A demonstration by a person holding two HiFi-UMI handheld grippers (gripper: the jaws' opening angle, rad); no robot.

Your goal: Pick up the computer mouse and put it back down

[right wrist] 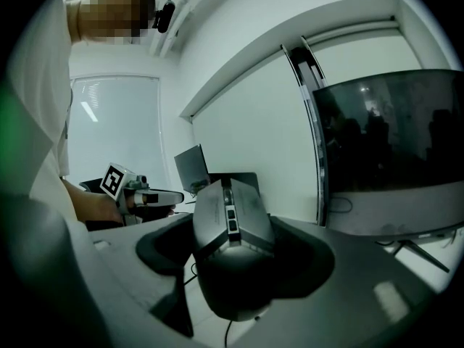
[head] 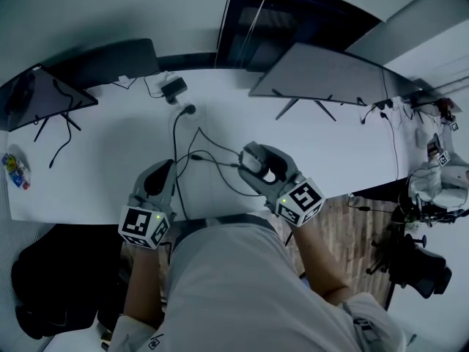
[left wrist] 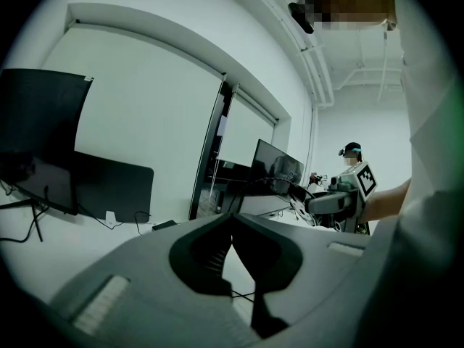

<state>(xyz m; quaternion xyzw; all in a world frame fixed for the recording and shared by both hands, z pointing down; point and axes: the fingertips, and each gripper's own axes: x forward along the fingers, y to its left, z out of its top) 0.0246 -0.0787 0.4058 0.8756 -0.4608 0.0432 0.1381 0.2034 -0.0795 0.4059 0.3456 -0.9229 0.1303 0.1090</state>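
Observation:
A dark grey wired computer mouse (right wrist: 232, 227) sits between the jaws of my right gripper (right wrist: 233, 201), which is shut on its sides. The head view shows the mouse (head: 253, 163) in that gripper (head: 258, 166), held over the white table (head: 110, 160) near its front edge, with its cable trailing left. My left gripper (head: 161, 174) is to the left, over the front edge, shut with nothing in it. In the left gripper view its jaws (left wrist: 232, 220) meet at the tips, and the right gripper (left wrist: 341, 198) shows far off to the right.
Black cables (head: 201, 152) loop over the table's middle, near a small black adapter (head: 174, 88). Dark monitors stand at the left (head: 44, 97), back (head: 110, 59) and right (head: 330, 75). A colourful packet (head: 15, 169) lies at the left edge. Gear (head: 418, 262) clutters the floor right.

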